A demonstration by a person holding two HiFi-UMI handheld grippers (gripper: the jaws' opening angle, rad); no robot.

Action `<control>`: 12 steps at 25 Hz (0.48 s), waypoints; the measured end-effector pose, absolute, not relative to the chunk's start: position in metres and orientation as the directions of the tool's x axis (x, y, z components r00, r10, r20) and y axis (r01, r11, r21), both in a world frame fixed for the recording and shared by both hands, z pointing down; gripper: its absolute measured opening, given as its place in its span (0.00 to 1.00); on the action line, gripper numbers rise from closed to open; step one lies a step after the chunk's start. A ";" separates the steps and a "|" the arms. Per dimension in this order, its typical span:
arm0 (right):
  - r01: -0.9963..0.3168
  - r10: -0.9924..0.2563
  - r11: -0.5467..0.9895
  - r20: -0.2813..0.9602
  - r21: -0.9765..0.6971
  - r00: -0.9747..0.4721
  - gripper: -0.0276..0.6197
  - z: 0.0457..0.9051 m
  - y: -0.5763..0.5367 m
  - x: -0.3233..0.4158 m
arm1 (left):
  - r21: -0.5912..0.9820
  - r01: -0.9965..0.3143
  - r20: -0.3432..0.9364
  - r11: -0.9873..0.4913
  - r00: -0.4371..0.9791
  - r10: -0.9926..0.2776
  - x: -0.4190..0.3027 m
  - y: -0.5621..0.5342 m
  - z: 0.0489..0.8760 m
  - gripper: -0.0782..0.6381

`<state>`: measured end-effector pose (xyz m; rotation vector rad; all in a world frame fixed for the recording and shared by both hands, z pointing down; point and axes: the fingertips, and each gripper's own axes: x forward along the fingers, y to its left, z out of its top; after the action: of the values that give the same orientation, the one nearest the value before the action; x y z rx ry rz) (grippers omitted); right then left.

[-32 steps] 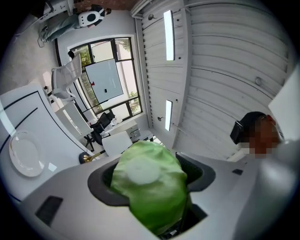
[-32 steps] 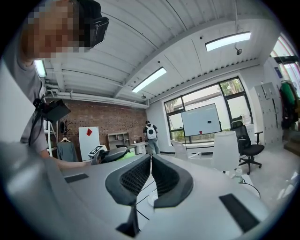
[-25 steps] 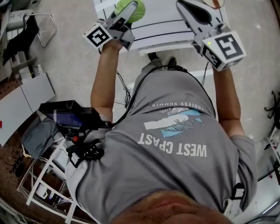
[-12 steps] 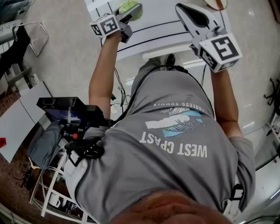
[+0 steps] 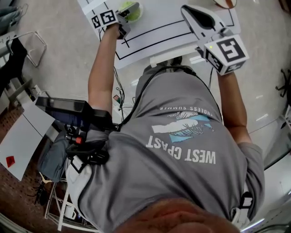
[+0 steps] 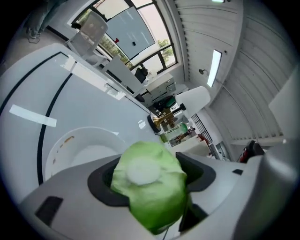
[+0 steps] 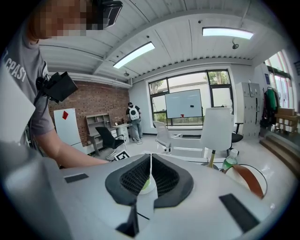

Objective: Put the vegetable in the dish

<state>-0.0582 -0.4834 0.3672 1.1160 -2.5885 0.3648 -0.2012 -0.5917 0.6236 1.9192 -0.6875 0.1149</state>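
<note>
The vegetable (image 6: 150, 187) is a pale green cabbage-like head, and my left gripper (image 6: 152, 180) is shut on it, one dark pad on each side. In the head view the left gripper (image 5: 131, 7) holds the vegetable (image 5: 129, 12) right over the white dish (image 5: 140, 11) at the table's far left. The dish (image 6: 61, 140) shows just beyond and below the jaws in the left gripper view, and its inside looks bare. My right gripper (image 5: 187, 9) hovers over the table to the right, with its jaws (image 7: 150, 174) shut and nothing held.
The white table (image 5: 159, 32) carries black lines. A brown-rimmed plate (image 7: 247, 180) lies at its far right, near a green bottle (image 7: 229, 161) and a white chair (image 7: 216, 129). Dark gear and a bag (image 5: 68, 118) hang at the person's left side.
My left gripper has sunk and moved away from the body with the vegetable, ending over the dish. The right gripper has dropped slightly.
</note>
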 end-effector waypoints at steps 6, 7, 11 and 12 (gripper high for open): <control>-0.751 -0.672 0.652 0.380 -0.106 -0.636 0.06 0.364 -0.463 -0.054 | 0.839 -0.492 0.410 -0.234 0.853 -0.323 -0.186 -0.574 0.639 0.54; -0.751 -0.671 0.652 0.382 -0.105 -0.635 0.06 0.363 -0.462 -0.053 | 0.844 -0.490 0.411 -0.220 0.853 -0.322 -0.185 -0.574 0.640 0.54; -0.742 -0.658 0.661 0.388 -0.112 -0.645 0.06 0.375 -0.486 -0.055 | 0.863 -0.481 0.416 -0.154 0.850 -0.324 -0.190 -0.598 0.654 0.54; -0.739 -0.655 0.664 0.388 -0.113 -0.648 0.06 0.378 -0.492 -0.056 | 0.866 -0.478 0.413 -0.146 0.850 -0.327 -0.191 -0.604 0.657 0.54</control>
<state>-0.0559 -0.4924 0.3779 1.1099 -2.5676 0.3768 -0.1911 -0.6038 0.6569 1.7510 -0.6193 0.1462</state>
